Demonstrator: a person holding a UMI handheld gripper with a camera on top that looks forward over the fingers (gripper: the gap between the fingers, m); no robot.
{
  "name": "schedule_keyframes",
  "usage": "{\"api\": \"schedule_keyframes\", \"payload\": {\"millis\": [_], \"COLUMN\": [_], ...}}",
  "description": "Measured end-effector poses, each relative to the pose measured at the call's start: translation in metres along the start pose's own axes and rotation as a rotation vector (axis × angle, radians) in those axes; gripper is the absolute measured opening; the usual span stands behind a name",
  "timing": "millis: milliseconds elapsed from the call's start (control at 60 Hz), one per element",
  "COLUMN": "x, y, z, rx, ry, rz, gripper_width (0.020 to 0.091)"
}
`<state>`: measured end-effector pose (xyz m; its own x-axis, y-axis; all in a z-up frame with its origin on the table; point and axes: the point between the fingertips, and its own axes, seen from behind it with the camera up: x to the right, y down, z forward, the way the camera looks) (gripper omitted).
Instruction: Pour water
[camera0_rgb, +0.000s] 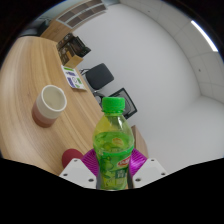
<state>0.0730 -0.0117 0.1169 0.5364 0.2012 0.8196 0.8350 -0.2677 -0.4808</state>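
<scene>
Bottle sits low centre of the frame, green plastic with a green screw cap and a green-yellow label, upright, lifted clear of the bench. Hand-held gripper pinches it: both fingers press on the lower body of the bottle from either side, purple pads showing against the label. White finger tips visible at bottom centre, flanking the bottle base.

Cup is at left centre of the frame, standing upright on the bench, white inside with a dark reddish-brown outside, well apart from the bottle. Cannot tell if anything is in it.

Bench is light wood, curving from upper left down toward the centre. Small red round thing lies on the bench edge just left of the fingers; too small to tell what it is. Flat papers or a booklet rest on the bench above the cup. Black office chair stands beyond the bench, upper centre, on a pale grey floor.
</scene>
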Motion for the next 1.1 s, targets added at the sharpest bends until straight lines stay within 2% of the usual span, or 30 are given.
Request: {"api": "schedule_keyframes", "payload": {"millis": [117, 267, 400, 533, 617, 783, 1017, 1033, 1100], "x": [-0.017, -0.022, -0.017, -0.016, -0.016, -0.01, 0.008, 0.004, 0.011], "y": [-0.036, -0.058, -0.064, -0.077, -0.079, -0.084, -0.093, -0.095, -0.085], "z": [0.018, 0.03, 0.038, 0.039, 0.038, 0.024, -0.003, -0.016, -0.007], "rx": [0.024, 0.025, -0.01, 0.012, -0.001, 0.02, 0.113, 0.11, 0.132], "ry": [0.0, 0.027, 0.085, 0.11, 0.107, 0.078, -0.073, -0.048, -0.105], "rz": [-0.31, -0.63, -0.935, -1.023, -1.003, -0.742, 0.036, 0.09, 0.308], "gripper_width": [0.0375, 0.0373, 0.0375, 0.0373, 0.0374, 0.0375, 0.0376, 0.0376, 0.0376]}}
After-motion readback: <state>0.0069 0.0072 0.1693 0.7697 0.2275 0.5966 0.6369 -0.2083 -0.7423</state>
